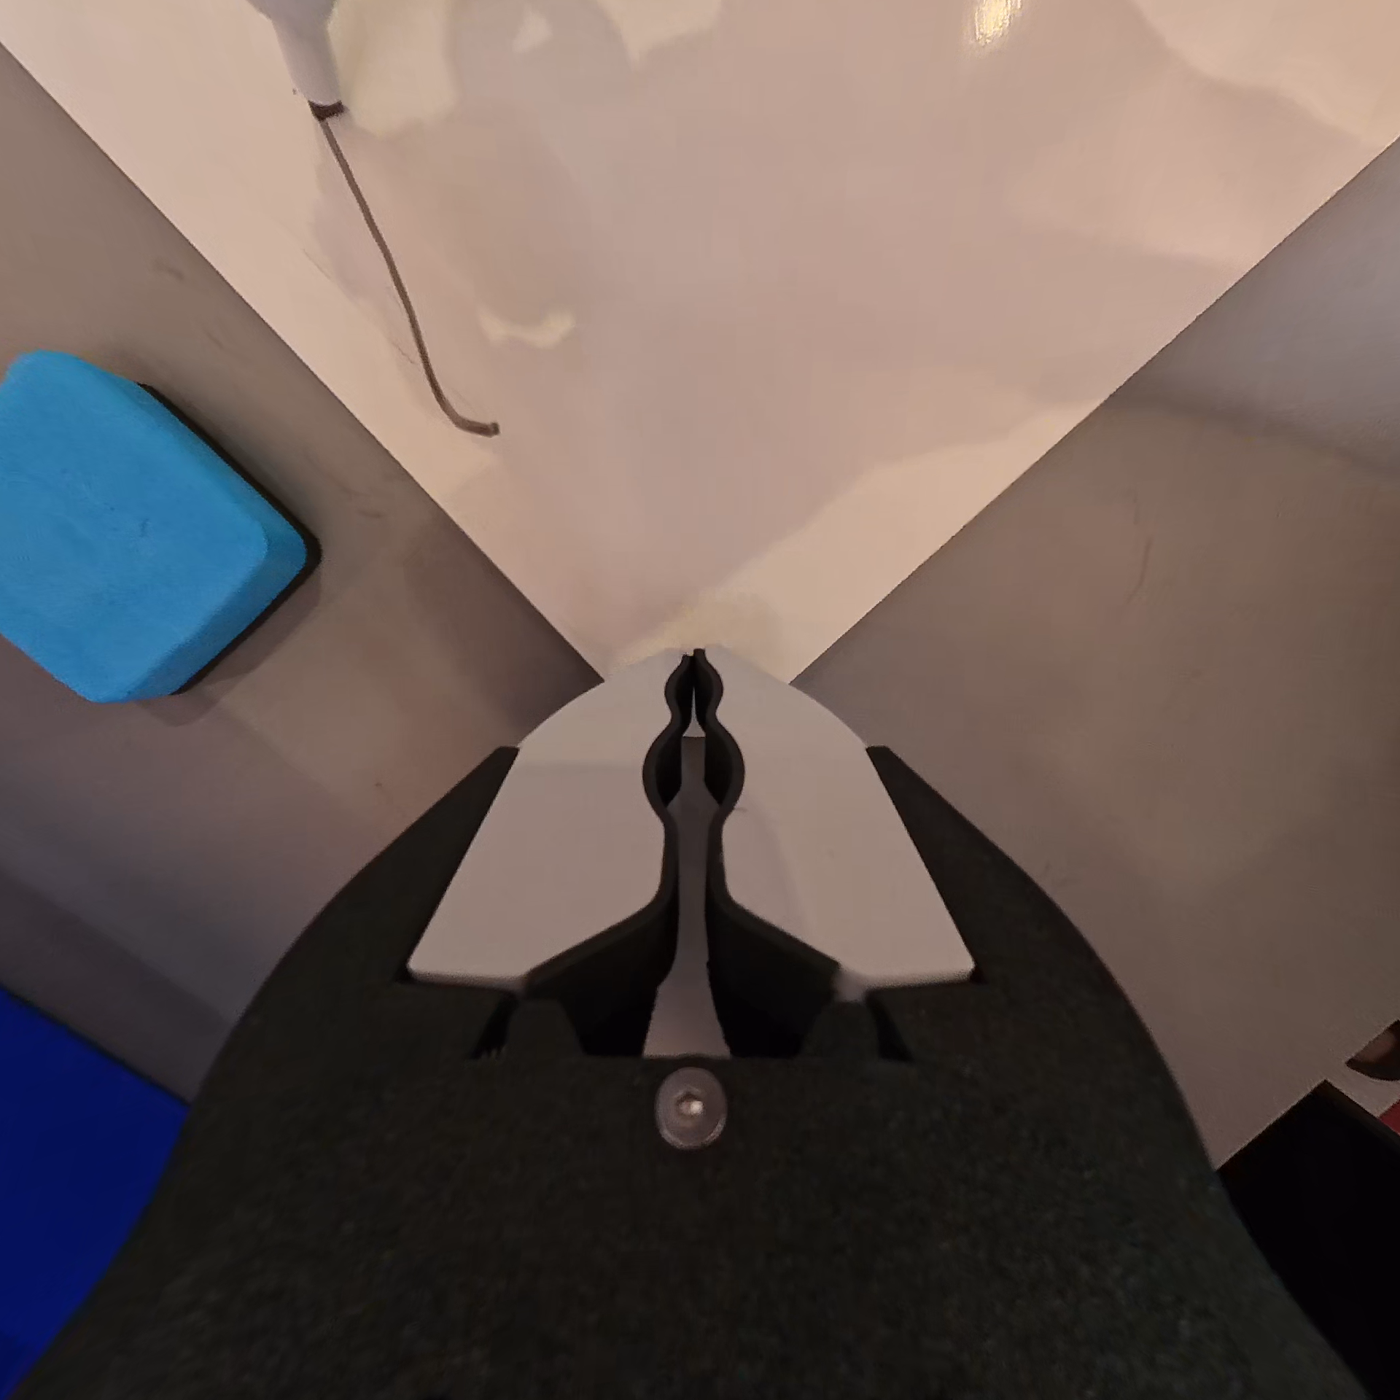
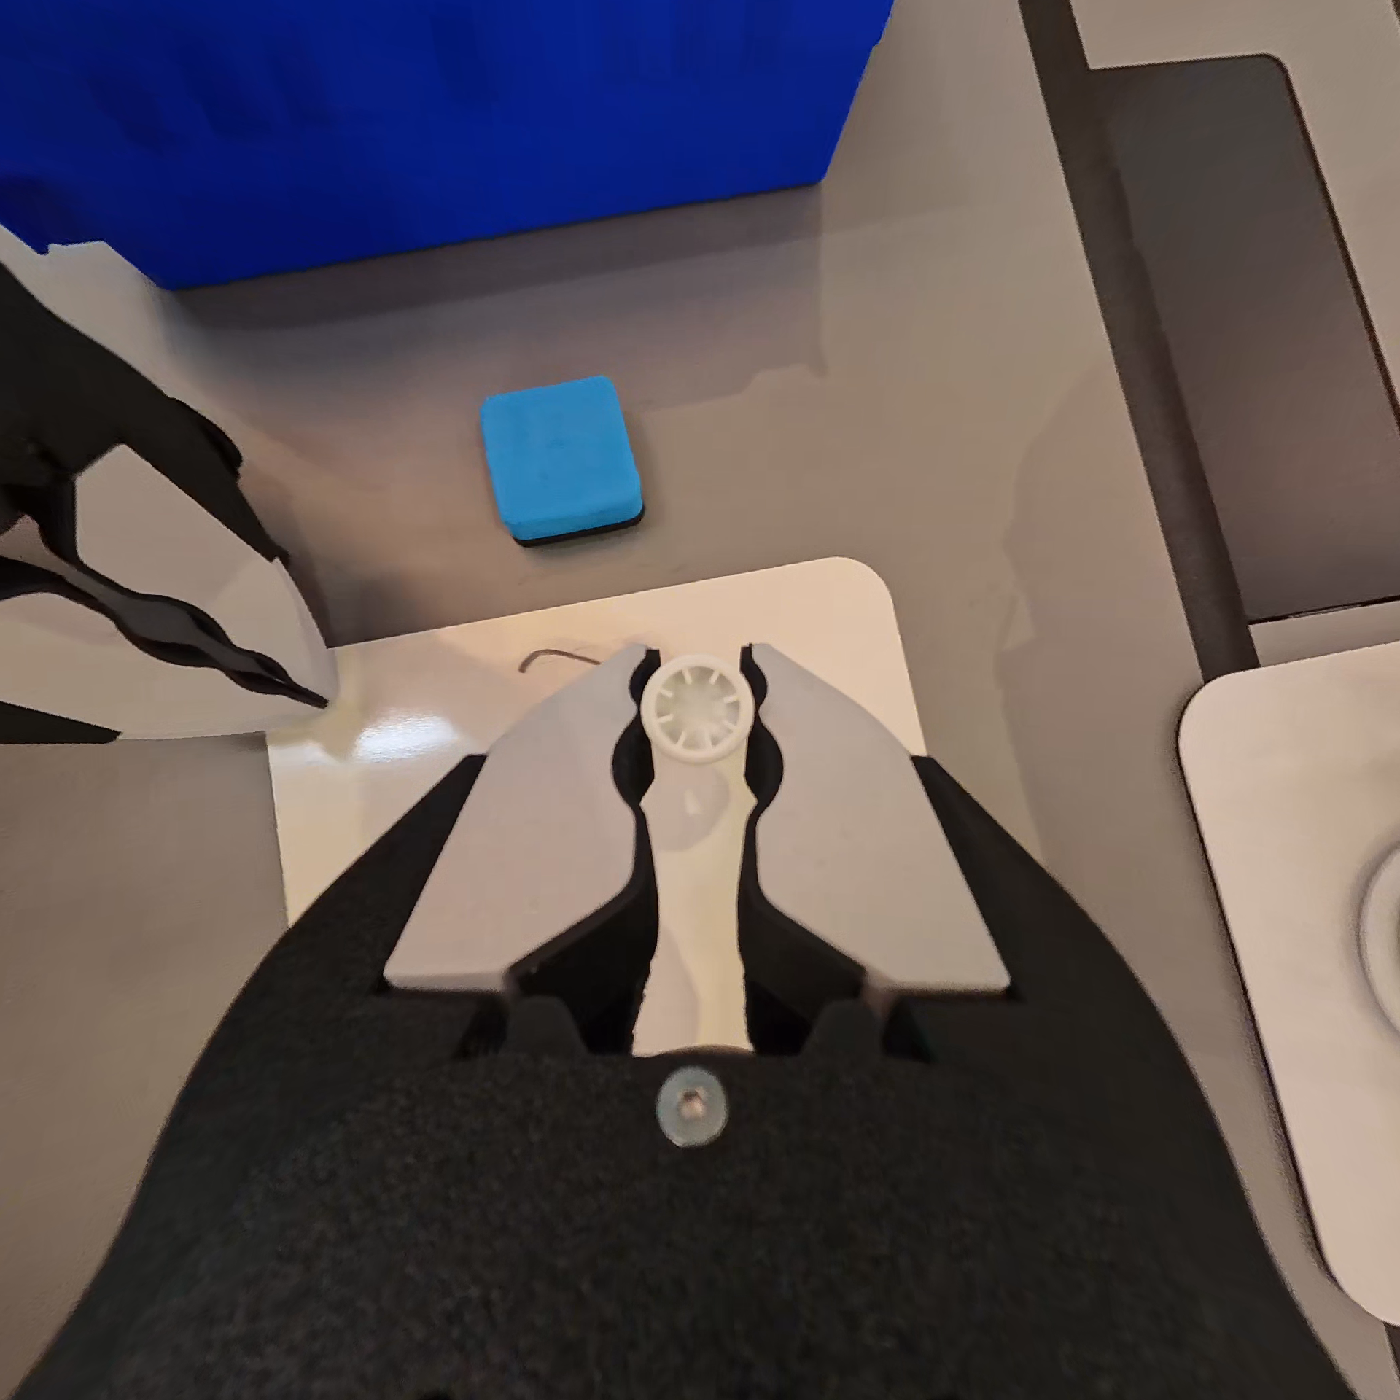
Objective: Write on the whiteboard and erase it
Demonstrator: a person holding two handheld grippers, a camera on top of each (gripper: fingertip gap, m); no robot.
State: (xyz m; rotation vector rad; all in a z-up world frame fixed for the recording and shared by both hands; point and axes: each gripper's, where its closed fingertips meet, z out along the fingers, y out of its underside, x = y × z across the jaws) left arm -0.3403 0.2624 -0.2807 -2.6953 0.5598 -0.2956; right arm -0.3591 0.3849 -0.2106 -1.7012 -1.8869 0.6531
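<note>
On the bench: a small white whiteboard [image 2: 848, 606] with rounded corners is laid flat on the grey bench [image 2: 757, 394].
Left gripper: the left gripper [image 1: 695, 653] is seen with its jaws brought fully together, nothing visible between them; the tips are pressed at a corner of the whiteboard [image 1: 757, 303]. From the right wrist view the same gripper [image 2: 322, 701] is shown reaching in from the left, its tips at the board's near left corner.
Right gripper: the right gripper [image 2: 697, 648] is held over the board, its jaws clamped on a white marker [image 2: 693, 716], whose round ribbed end faces the camera.
Marker tip: in the left wrist view the marker [image 1: 307, 53] is seen at the top edge, its dark nib touching the board surface.
Pen stroke: a thin dark curved line [image 1: 386, 265] is drawn on the board, running from the nib to a small hook at its end; a short part of the line [image 2: 549, 655] is seen just beyond the right gripper's left finger.
Eraser: a blue eraser [image 2: 560, 454] with a black base is laid on the bench just beyond the board's far edge, apart from it; in the left wrist view the eraser [image 1: 136, 530] lies to the left of the board.
Blue box: a large blue box [image 2: 424, 114] is set at the far side of the bench, beyond the eraser.
Right side: a second pale board [image 2: 1288, 871] with rounded corners is partly seen at the right edge.
</note>
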